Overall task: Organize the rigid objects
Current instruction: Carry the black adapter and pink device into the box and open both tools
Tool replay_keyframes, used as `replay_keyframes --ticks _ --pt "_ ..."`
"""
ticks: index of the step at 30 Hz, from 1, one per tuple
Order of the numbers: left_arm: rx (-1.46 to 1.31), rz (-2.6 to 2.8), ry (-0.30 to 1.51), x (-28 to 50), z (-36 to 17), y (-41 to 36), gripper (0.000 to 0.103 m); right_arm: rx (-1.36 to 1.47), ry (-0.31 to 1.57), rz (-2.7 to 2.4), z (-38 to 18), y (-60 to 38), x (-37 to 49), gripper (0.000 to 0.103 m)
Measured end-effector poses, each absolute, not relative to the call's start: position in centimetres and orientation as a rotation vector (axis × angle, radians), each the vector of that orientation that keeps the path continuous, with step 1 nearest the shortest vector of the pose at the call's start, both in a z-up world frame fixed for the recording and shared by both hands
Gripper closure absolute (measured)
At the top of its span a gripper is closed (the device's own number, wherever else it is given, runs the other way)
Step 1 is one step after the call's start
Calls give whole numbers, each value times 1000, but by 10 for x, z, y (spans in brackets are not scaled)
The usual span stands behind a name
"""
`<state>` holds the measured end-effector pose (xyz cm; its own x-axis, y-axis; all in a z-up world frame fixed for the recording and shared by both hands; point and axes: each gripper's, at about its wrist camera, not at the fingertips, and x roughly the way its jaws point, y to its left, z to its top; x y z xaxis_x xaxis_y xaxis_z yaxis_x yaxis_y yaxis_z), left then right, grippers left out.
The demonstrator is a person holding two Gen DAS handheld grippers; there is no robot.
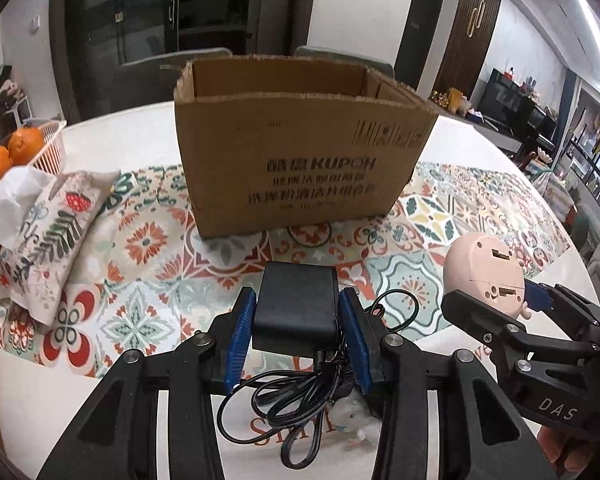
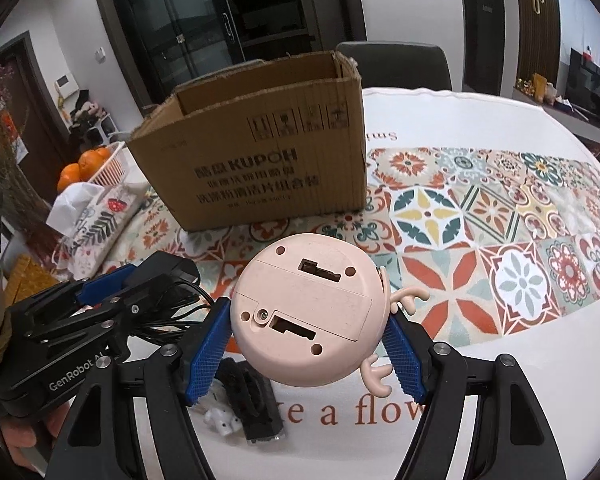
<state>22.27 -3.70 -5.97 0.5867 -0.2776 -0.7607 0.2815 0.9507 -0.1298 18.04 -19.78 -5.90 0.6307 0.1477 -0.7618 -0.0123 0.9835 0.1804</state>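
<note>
My left gripper is shut on a black power adapter, held above the table with its cable hanging in loops below. My right gripper is shut on a round pink toy with small antlers, its flat underside facing the camera. The same toy shows at the right of the left wrist view, and the adapter at the left of the right wrist view. An open cardboard box stands on the table beyond both grippers.
A patterned tablecloth covers the round white table. A tissue pouch and a basket of oranges lie at the left. A black comb-like object and a small white item lie under my right gripper. A chair stands behind the box.
</note>
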Motion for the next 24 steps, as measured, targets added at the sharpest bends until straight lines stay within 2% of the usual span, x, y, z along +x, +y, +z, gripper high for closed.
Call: replay_keyframes --ticks 24 --pt "1 -321 692 237 19 -31 61 149 684 125 14 -191 195 30"
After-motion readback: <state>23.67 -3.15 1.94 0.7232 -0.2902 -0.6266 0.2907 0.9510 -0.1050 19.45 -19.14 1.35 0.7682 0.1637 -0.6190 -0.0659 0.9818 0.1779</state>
